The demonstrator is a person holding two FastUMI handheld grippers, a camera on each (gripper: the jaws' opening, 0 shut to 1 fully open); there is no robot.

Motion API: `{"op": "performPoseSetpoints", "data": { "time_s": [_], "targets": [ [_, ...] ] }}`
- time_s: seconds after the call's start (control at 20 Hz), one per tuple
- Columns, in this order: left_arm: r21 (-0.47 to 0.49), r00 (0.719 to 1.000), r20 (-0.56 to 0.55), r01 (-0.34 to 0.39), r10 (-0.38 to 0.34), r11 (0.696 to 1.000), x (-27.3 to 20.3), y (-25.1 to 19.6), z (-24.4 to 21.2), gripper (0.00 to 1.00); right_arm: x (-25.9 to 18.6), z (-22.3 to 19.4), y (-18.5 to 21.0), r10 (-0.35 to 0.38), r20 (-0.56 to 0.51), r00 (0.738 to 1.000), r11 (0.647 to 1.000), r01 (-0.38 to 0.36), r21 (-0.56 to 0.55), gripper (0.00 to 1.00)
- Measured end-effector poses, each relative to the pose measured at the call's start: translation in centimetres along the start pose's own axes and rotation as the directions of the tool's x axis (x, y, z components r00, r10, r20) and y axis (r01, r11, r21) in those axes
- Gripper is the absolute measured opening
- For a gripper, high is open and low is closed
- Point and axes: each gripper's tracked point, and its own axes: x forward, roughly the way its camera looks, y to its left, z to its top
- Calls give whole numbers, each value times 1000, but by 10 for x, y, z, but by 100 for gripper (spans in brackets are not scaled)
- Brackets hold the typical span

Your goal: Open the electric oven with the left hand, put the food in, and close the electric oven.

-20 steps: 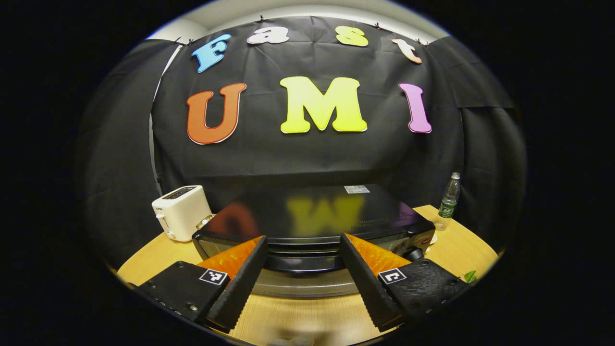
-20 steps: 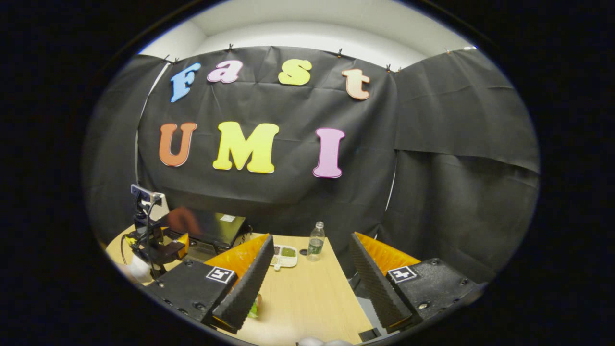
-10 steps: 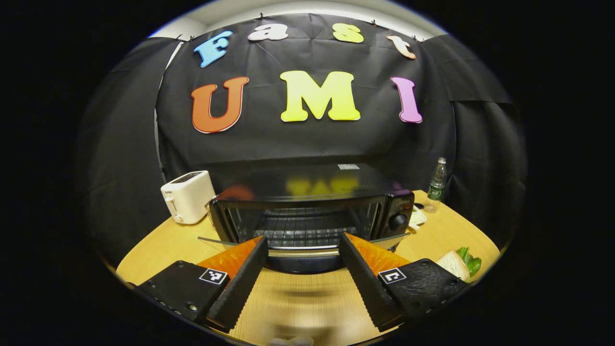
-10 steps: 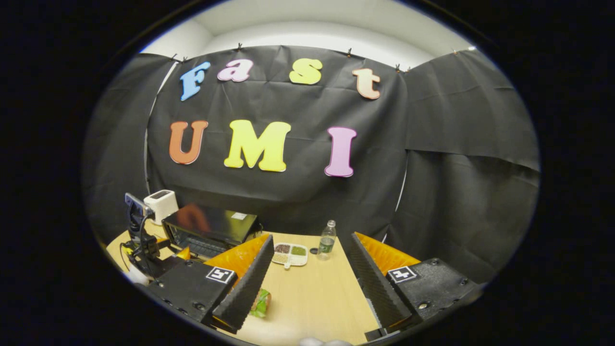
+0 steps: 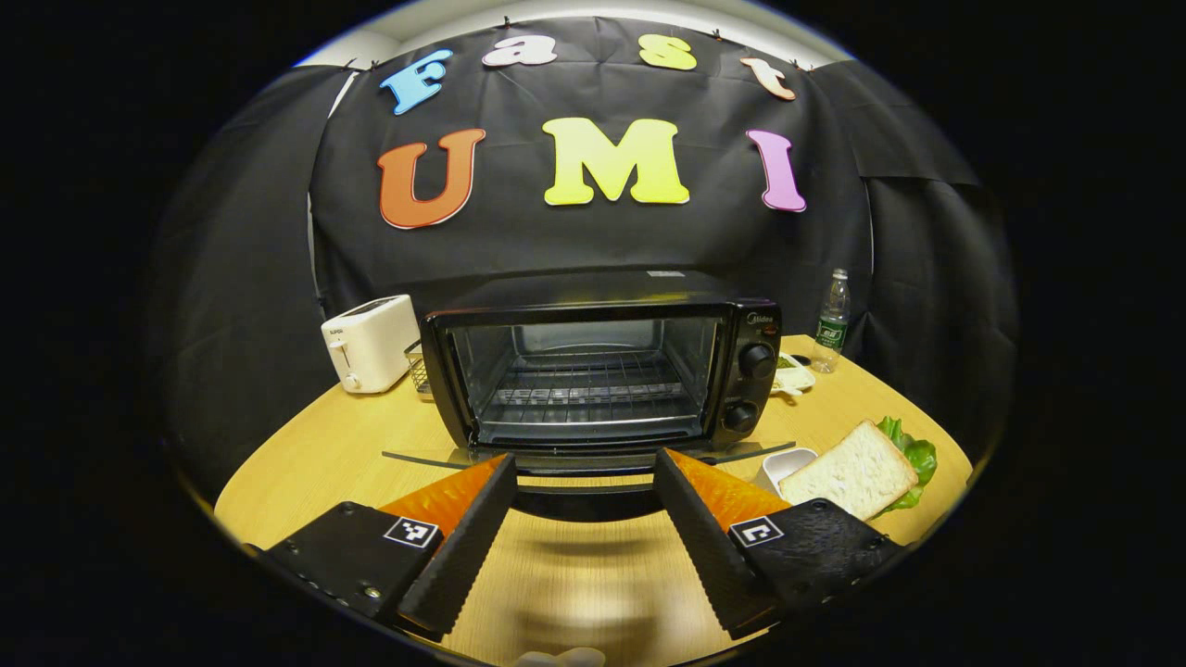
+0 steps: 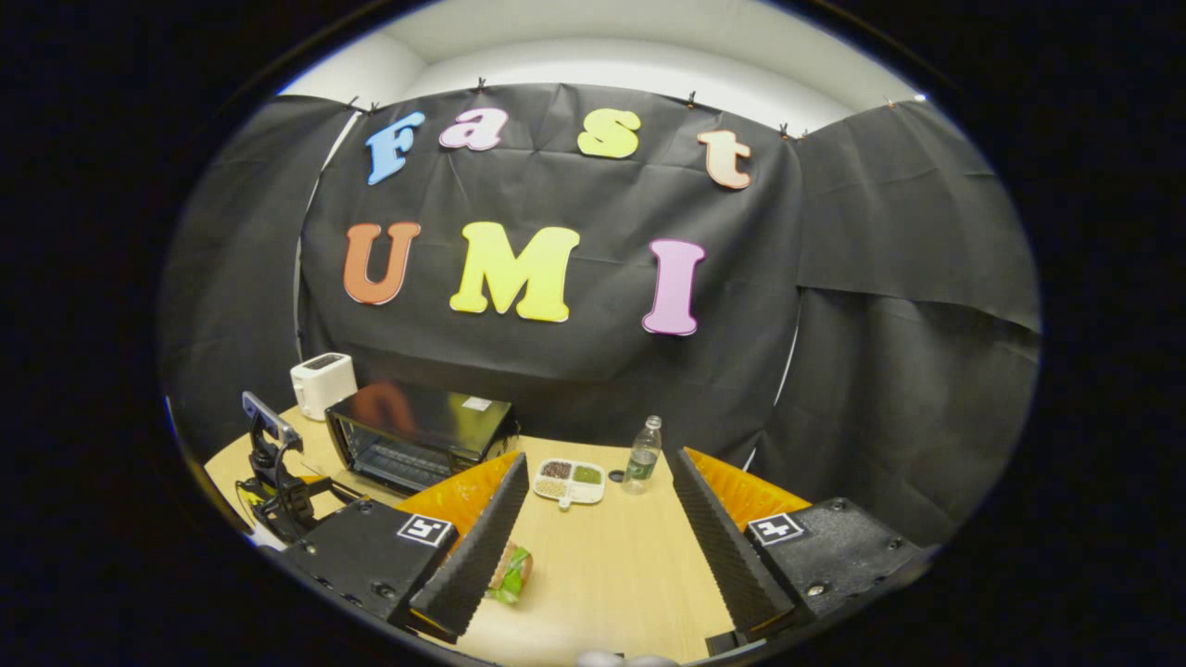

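While the door (image 5: 586, 460) of the electric oven (image 5: 600, 369) lies folded down flat at the front of the oven, the left gripper (image 5: 584, 542) is held just before that door, with its jaws spread apart and nothing between them. The door's dark handle (image 5: 586, 501) is seen between the two fingers; whether it is touched cannot be told. Behind the door, the oven cavity is exposed and a wire rack (image 5: 587, 393) is seen inside it. Two knobs (image 5: 762, 360) are set one above the other on the oven's right front panel.

The food, a sandwich (image 5: 859, 470) of white bread with green lettuce, is placed on the counter (image 5: 324, 456) to the right of the oven, near the front, just beside a small white dish (image 5: 788, 461). A white toaster (image 5: 370, 341) is set to the left of the oven, and a clear bottle (image 5: 832, 321) is stood behind the oven's right side.

In the right gripper view, the right gripper (image 6: 598, 547) is held well to the right of the oven (image 6: 422, 446), its jaws released and empty. The sandwich (image 6: 510, 572) is partly hidden beside one finger. A divided snack tray (image 6: 570, 479) and the bottle (image 6: 641, 455) are seen farther off.
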Motion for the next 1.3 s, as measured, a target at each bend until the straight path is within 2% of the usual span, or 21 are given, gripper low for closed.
{"op": "performPoseSetpoints", "data": {
  "time_s": [0.5, 0.85, 1.3],
  "targets": [
    [-8, 996, -90, -2, 2, 1000, -5, 1, -48, 98, -3, -20, 0, 8, -37, 999, 1000, -8, 7, 96],
    [-25, 983, -181, -23, 18, 999, -4, 3, -92, 96, -3, -31, 1, 14, -64, 998, 1000, -15, -7, 96],
    [-19, 981, -196, -20, 16, 1000, -3, 1, -102, 94, -1, -46, 4, 31, -101, 994, 1000, -31, -2, 96]
  ]
}}
